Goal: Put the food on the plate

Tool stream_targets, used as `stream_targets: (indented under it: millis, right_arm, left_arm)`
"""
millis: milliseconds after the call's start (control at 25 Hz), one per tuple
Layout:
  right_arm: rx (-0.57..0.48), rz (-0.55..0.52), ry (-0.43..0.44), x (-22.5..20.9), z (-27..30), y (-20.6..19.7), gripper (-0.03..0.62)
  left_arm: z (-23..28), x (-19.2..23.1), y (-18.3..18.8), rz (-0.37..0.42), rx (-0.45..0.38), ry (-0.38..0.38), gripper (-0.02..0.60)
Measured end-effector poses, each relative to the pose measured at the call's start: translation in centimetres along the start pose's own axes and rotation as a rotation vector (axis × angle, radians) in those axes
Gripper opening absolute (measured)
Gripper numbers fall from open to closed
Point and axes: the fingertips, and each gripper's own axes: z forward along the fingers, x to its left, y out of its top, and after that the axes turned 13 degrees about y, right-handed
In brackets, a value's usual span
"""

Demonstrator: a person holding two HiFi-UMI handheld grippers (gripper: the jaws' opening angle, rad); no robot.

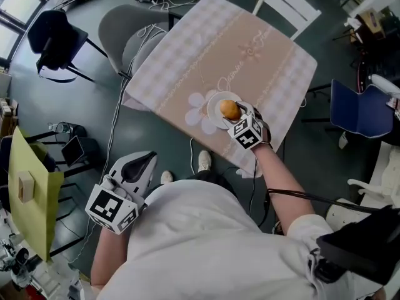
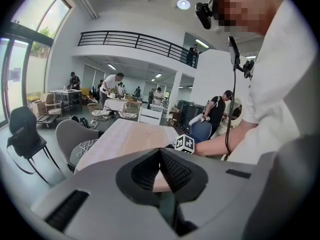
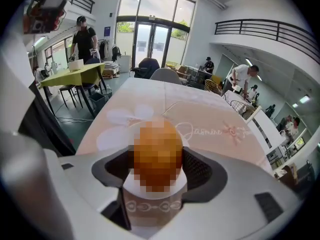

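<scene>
A round orange-brown piece of food (image 1: 230, 109) sits between the jaws of my right gripper (image 1: 236, 114), just over a small white plate (image 1: 212, 119) near the front edge of the pink-clothed table (image 1: 250, 49). In the right gripper view the food (image 3: 157, 151) fills the gap between the pads, with the plate (image 3: 155, 196) directly beneath it and the right gripper (image 3: 157, 166) shut on it. My left gripper (image 1: 145, 160) hangs low beside the person's left side, away from the table. In its own view the left gripper (image 2: 160, 171) is shut and holds nothing.
A grey chair (image 1: 128, 33) stands at the table's far left, a white chair (image 1: 290, 5) at the back and a blue chair (image 1: 359, 108) to the right. A black chair (image 1: 53, 36) and a yellow-green table (image 1: 31, 192) stand left. Cables lie on the floor.
</scene>
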Motion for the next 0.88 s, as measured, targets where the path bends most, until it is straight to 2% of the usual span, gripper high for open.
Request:
stream_targets:
  millis: [320,880]
  right_arm:
    - [0.028,-0.058,0.000,-0.2,1.4,0.9,0.319]
    - [0.037,-0.022,0.021,0.0,1.7,0.9,0.321]
  left_arm:
    - [0.2,1.5,-0.3,-0.034,0.016,0.060,0.009]
    - [0.9,2.3,0.1,0.000,0.012,0.015,0.009]
